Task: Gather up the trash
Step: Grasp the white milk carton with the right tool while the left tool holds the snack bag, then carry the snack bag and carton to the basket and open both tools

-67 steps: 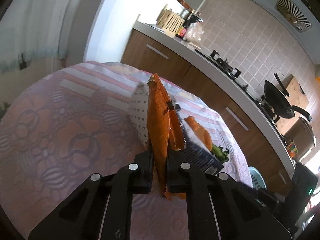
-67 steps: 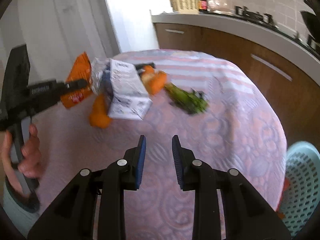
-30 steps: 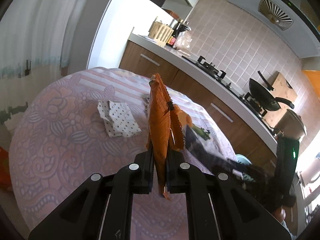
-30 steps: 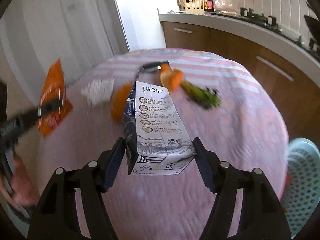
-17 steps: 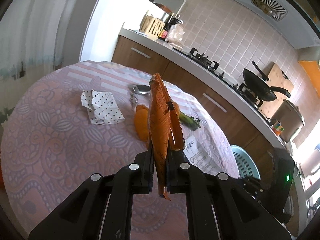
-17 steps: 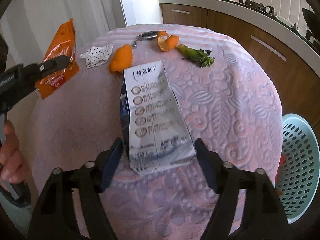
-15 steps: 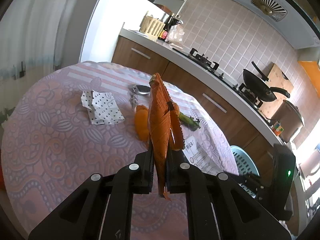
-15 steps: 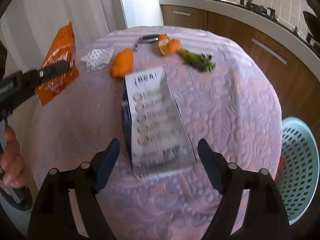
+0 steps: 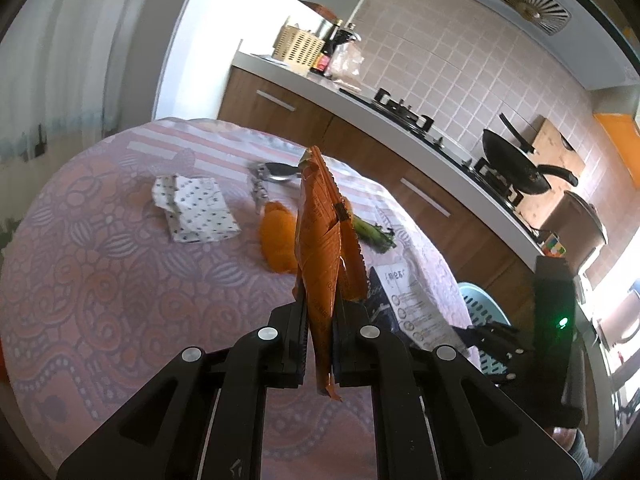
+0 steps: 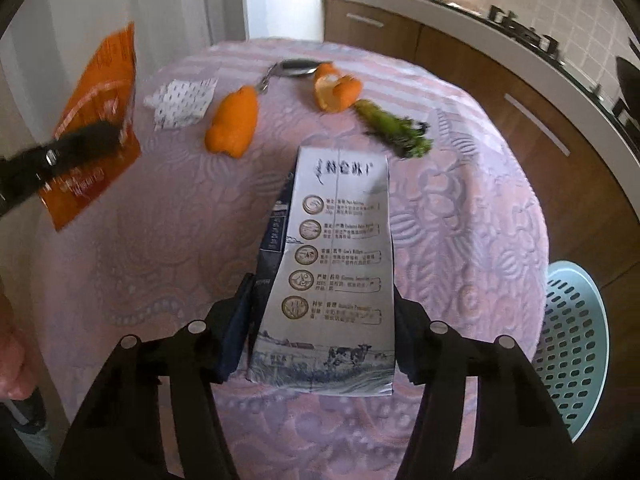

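My left gripper (image 9: 320, 312) is shut on an orange snack wrapper (image 9: 320, 240) and holds it upright above the round table; the wrapper also shows in the right wrist view (image 10: 96, 128). My right gripper (image 10: 324, 312) is shut on a white and blue milk carton (image 10: 336, 264), held above the table's near side; the carton also shows in the left wrist view (image 9: 404, 300). On the table lie an orange peel (image 10: 234, 124), a second curled peel (image 10: 336, 88), a green vegetable stalk (image 10: 396, 128) and a dotted paper napkin (image 10: 182, 100).
A light blue perforated basket (image 10: 576, 344) stands on the floor right of the table (image 10: 460, 208). A key fob with a ring (image 10: 296, 67) lies at the far side. A kitchen counter (image 9: 400, 120) with stove and pan runs behind.
My right gripper closed on the milk carton and lifted it back toward the table's near edge. My left gripper kept holding the wrapper and drew back a little.
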